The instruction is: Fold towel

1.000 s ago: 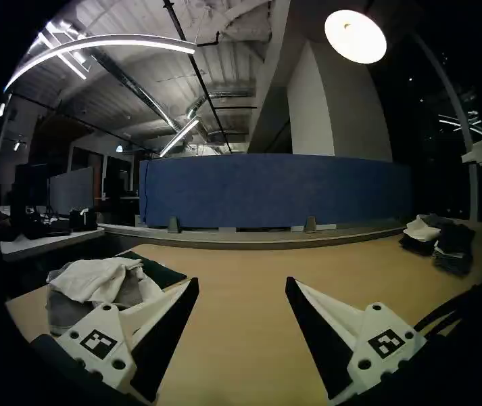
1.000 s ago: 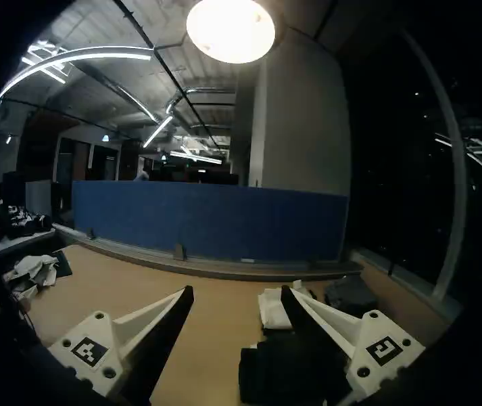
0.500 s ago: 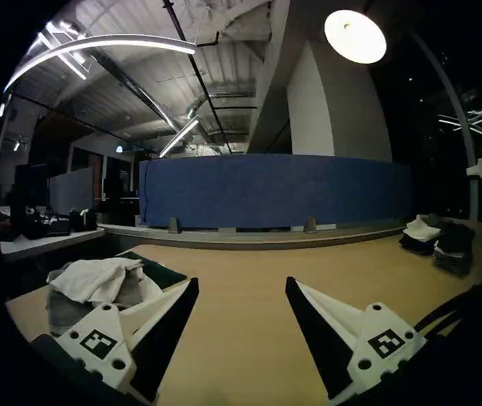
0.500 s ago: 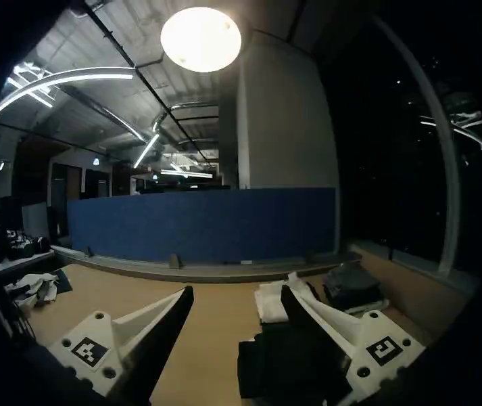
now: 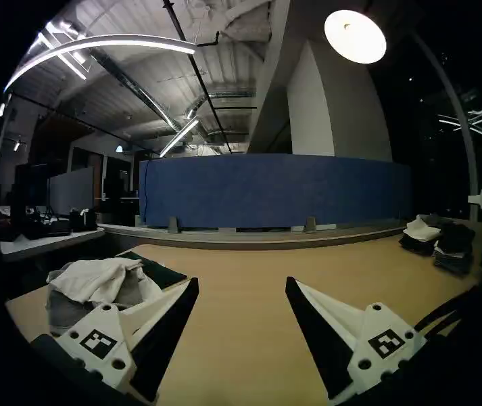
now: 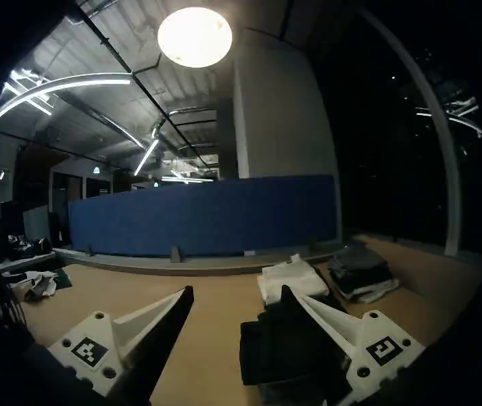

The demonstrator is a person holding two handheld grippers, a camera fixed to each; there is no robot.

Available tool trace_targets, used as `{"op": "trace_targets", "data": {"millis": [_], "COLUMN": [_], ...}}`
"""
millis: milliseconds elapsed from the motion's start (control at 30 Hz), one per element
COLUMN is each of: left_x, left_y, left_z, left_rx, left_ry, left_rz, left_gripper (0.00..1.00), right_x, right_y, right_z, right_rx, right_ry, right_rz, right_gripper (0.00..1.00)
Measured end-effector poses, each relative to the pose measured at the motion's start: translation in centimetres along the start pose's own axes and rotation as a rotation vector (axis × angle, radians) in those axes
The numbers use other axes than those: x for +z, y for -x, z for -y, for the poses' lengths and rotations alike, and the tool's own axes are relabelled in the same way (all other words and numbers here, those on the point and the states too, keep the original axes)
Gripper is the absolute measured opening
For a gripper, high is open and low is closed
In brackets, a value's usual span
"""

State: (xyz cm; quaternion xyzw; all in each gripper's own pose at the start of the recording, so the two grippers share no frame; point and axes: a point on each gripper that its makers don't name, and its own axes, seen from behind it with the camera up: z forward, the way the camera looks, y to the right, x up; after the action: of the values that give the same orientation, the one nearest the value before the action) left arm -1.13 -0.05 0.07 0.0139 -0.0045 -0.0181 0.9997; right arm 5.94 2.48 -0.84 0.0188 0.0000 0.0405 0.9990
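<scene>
Left gripper view
Fingers: left gripper [image 5: 241, 281] was spread wide above the table [image 5: 241, 318], nothing between.
Pile: a crumpled pile [image 5: 99, 284] lay just beyond the left finger, near the table's left edge. It was white over grey over dark green, with no clear long axis.
Stacks: two folded stacks [image 5: 451, 247] sat side by side, far right.
Room: bare wood ran from pile to stacks, back to the divider [image 5: 274, 189].

Right gripper view
Fingers: right gripper [image 6: 236, 289] was spread wide, gripping nothing.
Dark: one dark towel [image 6: 274, 345] lay folded flat, partly under the right finger.
White: one white towel [image 6: 291, 279] lay folded just behind it, long axis toward the divider.
Grey: one grey stack [image 6: 362, 271] sat right of the white towel.
Room: bare wood lay left of the towels.
</scene>
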Motion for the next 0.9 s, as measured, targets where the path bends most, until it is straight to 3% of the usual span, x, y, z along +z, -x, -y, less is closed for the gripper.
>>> {"op": "trace_targets", "data": {"millis": [300,900], "left_x": [0.0,-0.1], "left_y": [0.0,0.1], "left_z": [-0.1,-0.1], "left_rx": [0.0,0.0], "left_ry": [0.0,0.0], "left_rz": [0.0,0.0], "left_gripper": [0.95,0.96], "right_x": [0.5,0.7], "right_y": [2.8,4.8], "right_z": [-1.0,-0.4], "right_rx": [0.007,0.025], "right_ry": [0.028,0.022], "right_rz": [0.0,-0.021], "right_gripper": [1.0,1.0]}}
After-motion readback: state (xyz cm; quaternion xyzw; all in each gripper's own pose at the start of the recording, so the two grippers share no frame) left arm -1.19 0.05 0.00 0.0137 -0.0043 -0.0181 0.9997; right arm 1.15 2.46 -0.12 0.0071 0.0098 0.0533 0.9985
